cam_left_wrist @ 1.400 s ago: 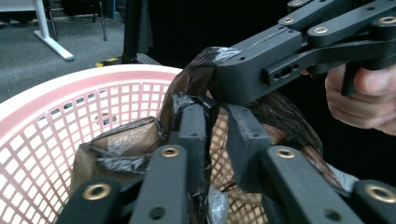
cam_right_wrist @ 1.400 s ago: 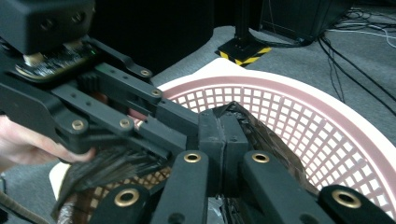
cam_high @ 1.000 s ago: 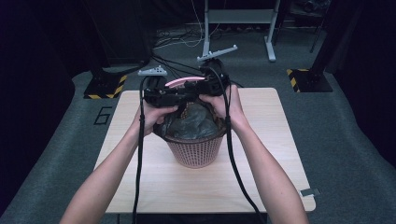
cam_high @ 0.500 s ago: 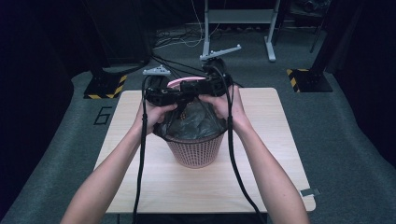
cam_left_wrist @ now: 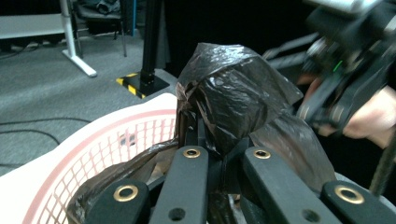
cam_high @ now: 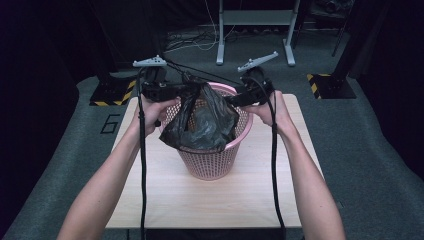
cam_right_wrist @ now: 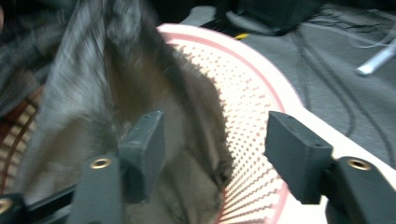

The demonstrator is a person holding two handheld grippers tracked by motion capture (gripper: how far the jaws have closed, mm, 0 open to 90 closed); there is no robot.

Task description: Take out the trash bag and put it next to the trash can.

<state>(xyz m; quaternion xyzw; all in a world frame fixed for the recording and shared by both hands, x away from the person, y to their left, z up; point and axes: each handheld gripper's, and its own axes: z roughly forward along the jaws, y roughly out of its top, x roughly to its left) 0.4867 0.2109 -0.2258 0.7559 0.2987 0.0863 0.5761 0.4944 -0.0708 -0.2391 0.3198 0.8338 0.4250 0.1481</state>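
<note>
Black bag (cam_high: pixel 202 122) drapes over pink basket (cam_high: pixel 212 162) at table (cam_high: pixel 210 200) centre. Left gripper (cam_high: pixel 186 91), ten o'clock of basket, fingers clamped on bag's bunched edge. Right gripper (cam_high: pixel 231 101), two o'clock, fingers just opening, spread wide, nothing pinched between.

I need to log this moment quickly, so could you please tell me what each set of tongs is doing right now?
Left tongs: shut on the black bag.
Right tongs: open, just been opening, nothing pinched, at the pink basket.
</note>
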